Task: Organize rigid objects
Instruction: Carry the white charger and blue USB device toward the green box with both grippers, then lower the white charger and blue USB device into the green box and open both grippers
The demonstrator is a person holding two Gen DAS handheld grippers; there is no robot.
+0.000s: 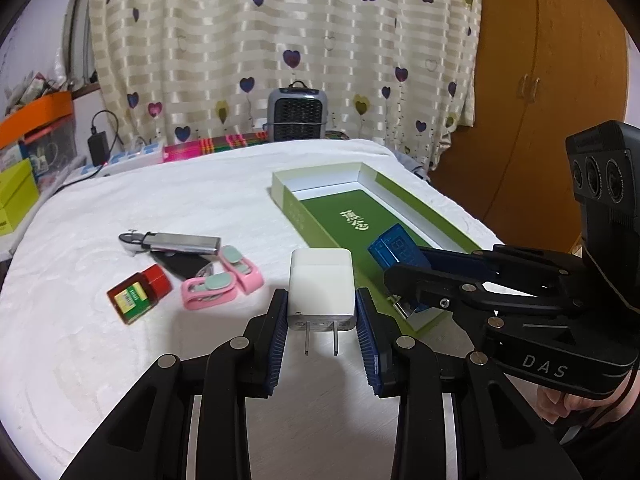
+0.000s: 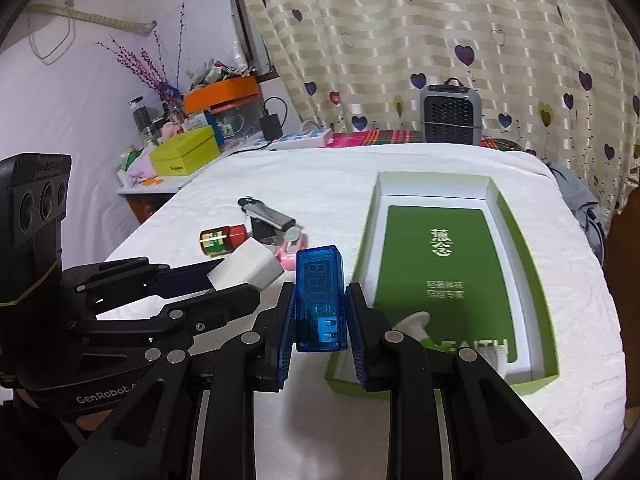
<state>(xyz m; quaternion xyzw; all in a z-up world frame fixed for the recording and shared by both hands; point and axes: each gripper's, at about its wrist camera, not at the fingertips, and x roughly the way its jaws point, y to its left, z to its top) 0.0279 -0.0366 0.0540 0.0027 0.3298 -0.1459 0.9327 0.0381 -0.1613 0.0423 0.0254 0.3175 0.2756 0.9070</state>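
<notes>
White charger clamped between left gripper pads, prongs pointing back toward the wrist, lifted clear of the white cloth. Blue USB meter pinched lengthwise in the narrowly set right gripper, long axis running away from the wrist. Green box just ahead and right of that claw, nearer it than the left. Probably box-bound, both. Bottle, pink clips well left.

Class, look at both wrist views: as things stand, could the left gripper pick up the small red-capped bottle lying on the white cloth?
Probably not yet. The left gripper is already shut on the white charger, so its fingers are occupied. Otherwise the red-capped bottle lies uncovered on the cloth with open space before it.
</notes>
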